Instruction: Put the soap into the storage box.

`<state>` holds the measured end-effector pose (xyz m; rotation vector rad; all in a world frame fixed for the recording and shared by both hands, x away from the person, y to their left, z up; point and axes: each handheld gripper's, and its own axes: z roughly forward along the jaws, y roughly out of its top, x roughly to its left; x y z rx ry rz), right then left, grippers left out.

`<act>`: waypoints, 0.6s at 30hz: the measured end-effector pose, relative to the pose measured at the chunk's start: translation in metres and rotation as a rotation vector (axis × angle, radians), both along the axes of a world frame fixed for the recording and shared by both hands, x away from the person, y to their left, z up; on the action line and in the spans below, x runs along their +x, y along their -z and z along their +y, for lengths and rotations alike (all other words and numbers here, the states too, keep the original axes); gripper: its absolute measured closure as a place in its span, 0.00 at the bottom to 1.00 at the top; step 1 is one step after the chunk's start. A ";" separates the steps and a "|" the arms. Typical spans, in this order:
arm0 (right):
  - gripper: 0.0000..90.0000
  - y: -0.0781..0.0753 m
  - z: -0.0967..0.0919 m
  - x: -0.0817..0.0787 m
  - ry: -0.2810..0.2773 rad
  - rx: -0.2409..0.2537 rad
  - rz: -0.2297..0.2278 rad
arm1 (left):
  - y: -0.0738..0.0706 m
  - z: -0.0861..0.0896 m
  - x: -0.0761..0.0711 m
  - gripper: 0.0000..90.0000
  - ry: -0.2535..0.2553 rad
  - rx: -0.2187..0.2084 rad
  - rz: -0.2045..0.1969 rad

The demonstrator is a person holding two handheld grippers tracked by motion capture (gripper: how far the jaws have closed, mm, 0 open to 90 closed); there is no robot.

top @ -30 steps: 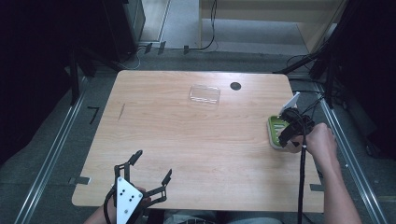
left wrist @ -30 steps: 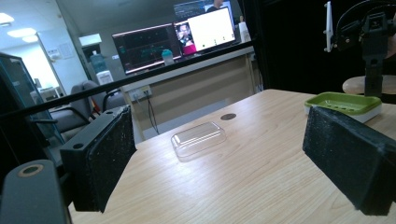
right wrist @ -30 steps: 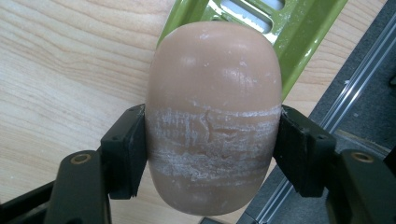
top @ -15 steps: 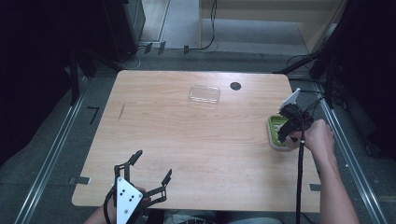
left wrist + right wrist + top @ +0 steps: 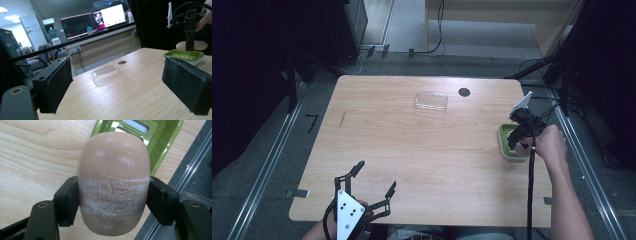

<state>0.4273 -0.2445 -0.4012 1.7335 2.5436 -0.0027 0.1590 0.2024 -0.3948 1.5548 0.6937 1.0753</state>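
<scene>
Right gripper view shows the right gripper (image 5: 113, 197) clamped on a tan bar of soap (image 5: 114, 182), one black pad pressed against each long side of the bar, which carries whitish scuff marks across its middle (just where the pads meet it). Beyond the soap lies the green soap dish (image 5: 165, 142), its slotted inner tray partly visible, on the pale wooden table (image 5: 32, 152); past the table's edge a dark floor with a metal rail shows at the right.

From the high view, the same gripper is held in a hand (image 5: 552, 142) at the table's right edge, directly over the green dish, with its black cable trailing down along the forearm. The left gripper (image 5: 374, 182) sits at the near edge of the table, left of centre, its jaws spread wide with nothing between them. A clear plastic lid (image 5: 431, 101) lies toward the far side of the table, near a small dark round hole (image 5: 464, 92) in the tabletop, well apart from both grippers.

Looking along the left gripper's own open jaws, the clear lid rests on the wood ahead, and the green dish sits farther off to the right with the other gripper above it.
</scene>
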 end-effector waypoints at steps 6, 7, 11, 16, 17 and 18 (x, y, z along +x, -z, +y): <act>0.37 -0.002 0.002 0.006 0.006 0.013 -0.016 | 0.000 0.000 0.000 0.11 0.000 -0.001 0.000; 0.37 -0.002 0.002 0.007 0.009 0.016 -0.017 | 0.000 0.000 0.000 0.11 0.000 -0.001 0.000; 0.37 -0.002 0.003 0.009 0.010 0.022 -0.022 | 0.000 0.000 0.000 0.11 0.000 -0.001 0.000; 0.37 0.001 0.003 0.012 0.018 0.030 -0.023 | 0.000 0.000 0.000 0.11 0.000 0.001 0.000; 0.37 0.001 0.003 0.012 0.018 0.030 -0.023 | 0.000 0.000 0.000 0.11 0.001 0.001 0.000; 0.37 0.001 0.002 0.013 0.022 0.030 -0.022 | 0.000 0.000 0.000 0.11 0.001 0.001 0.000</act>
